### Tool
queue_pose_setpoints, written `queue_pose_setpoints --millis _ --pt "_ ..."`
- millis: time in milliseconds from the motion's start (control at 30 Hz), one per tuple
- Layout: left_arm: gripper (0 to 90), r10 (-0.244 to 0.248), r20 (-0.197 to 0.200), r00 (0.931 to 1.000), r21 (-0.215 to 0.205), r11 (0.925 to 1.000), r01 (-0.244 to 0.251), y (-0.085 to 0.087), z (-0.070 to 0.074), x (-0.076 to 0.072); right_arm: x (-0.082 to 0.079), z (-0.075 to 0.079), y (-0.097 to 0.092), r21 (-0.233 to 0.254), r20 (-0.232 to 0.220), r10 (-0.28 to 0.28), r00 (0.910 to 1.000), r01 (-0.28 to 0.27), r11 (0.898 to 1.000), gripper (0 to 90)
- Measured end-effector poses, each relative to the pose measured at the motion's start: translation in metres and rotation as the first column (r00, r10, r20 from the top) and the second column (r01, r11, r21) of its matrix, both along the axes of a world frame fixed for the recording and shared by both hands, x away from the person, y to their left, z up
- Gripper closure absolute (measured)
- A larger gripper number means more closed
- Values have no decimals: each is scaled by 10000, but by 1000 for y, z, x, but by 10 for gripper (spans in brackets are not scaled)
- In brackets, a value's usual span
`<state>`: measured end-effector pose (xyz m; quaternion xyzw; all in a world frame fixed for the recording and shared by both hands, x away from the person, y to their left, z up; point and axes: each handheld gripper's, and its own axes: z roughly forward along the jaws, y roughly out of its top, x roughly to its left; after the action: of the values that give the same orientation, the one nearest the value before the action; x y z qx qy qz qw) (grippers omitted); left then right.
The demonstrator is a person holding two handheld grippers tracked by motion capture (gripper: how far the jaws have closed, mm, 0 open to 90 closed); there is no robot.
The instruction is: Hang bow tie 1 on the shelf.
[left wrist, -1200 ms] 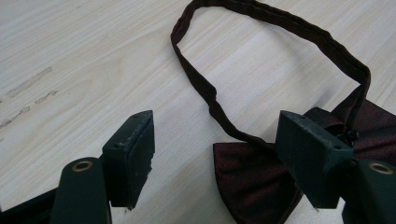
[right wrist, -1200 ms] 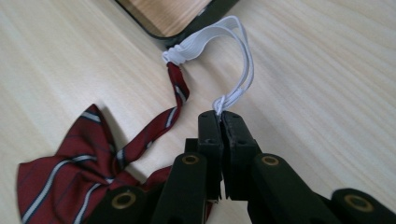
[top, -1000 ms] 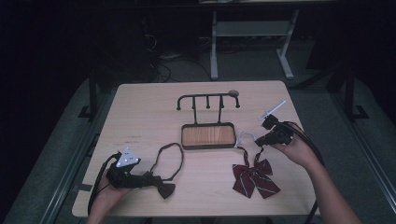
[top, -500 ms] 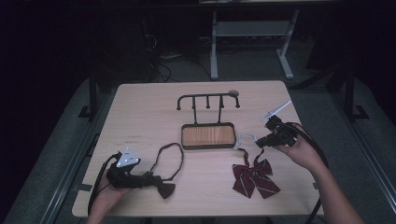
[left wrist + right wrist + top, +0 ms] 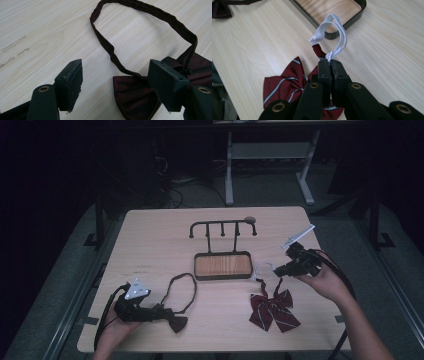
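A dark maroon bow tie point(image 5: 176, 321) point(image 5: 136, 93) lies at the table's front left, its neck strap point(image 5: 179, 292) point(image 5: 140, 27) curling into a loop on the wood. My left gripper point(image 5: 162, 311) point(image 5: 117, 82) stands open just over it, one jaw on each side of the bow's near edge. At the front right lies a red striped bow tie point(image 5: 272, 309) point(image 5: 284, 83) with a white elastic loop point(image 5: 264, 268) point(image 5: 334, 30). My right gripper point(image 5: 278, 270) point(image 5: 329, 67) is shut on that elastic, holding the loop up off the table.
A black hook rack point(image 5: 222, 226) on a wood-lined tray base point(image 5: 223, 265) stands at the table's middle, close to the lifted elastic. The table's right edge point(image 5: 320, 245) is near my right hand. Dark floor and a metal stand point(image 5: 270, 155) lie beyond.
My right hand has shifted slightly with the elastic in its jaws. The left gripper and the dark bow tie have stayed put.
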<state>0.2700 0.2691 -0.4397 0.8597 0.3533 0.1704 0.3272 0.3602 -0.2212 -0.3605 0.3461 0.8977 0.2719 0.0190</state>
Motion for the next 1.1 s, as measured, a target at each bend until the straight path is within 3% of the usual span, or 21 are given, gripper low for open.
queue_pose_setpoints --millis 1100 --pt "289 -51 22 10000 13 10000 51 1 0 0 -12 45 8 275 663 522 9964 -542 9982 874"
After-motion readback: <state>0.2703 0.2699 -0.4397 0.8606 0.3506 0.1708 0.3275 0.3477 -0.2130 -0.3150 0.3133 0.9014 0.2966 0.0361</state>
